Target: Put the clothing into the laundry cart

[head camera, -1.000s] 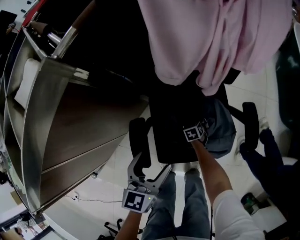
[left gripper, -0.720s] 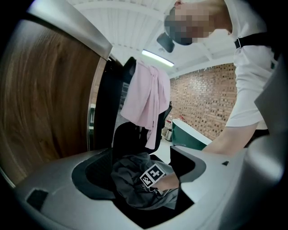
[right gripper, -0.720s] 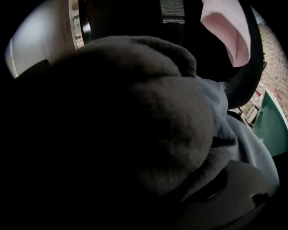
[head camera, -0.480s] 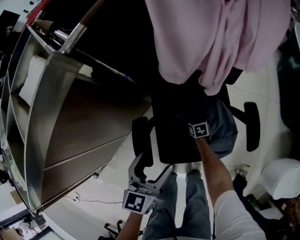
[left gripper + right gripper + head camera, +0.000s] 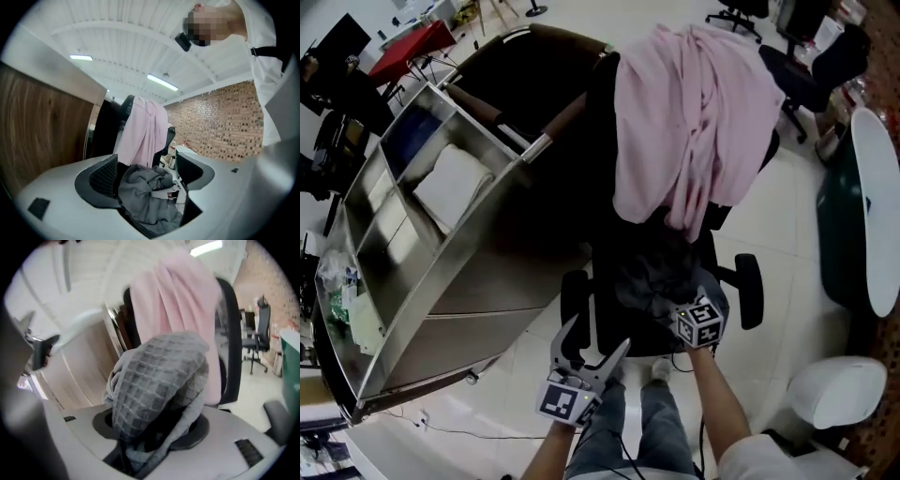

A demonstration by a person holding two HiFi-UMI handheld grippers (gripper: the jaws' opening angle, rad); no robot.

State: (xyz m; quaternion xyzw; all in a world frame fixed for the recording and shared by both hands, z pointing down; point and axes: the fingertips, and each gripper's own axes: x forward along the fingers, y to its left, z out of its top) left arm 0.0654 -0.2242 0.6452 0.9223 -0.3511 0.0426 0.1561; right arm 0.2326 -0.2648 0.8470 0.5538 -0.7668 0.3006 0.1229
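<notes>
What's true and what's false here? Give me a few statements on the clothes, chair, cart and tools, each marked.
The pink garment hangs over the office chair. True.
The right tool is shut on the grey garment. True.
The left tool grips the pink garment. False: its jaws stand apart, empty.
The grey garment lies in the laundry cart. False: it is at the chair, in the right tool.

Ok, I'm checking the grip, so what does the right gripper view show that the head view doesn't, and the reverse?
Only the right gripper view: the jaws of the right gripper, just closed, clamping the bunched grey garment. Only the head view: the inside of the laundry cart, with its compartments, and the open left gripper. Both: the pink garment draped over the chair back.
</notes>
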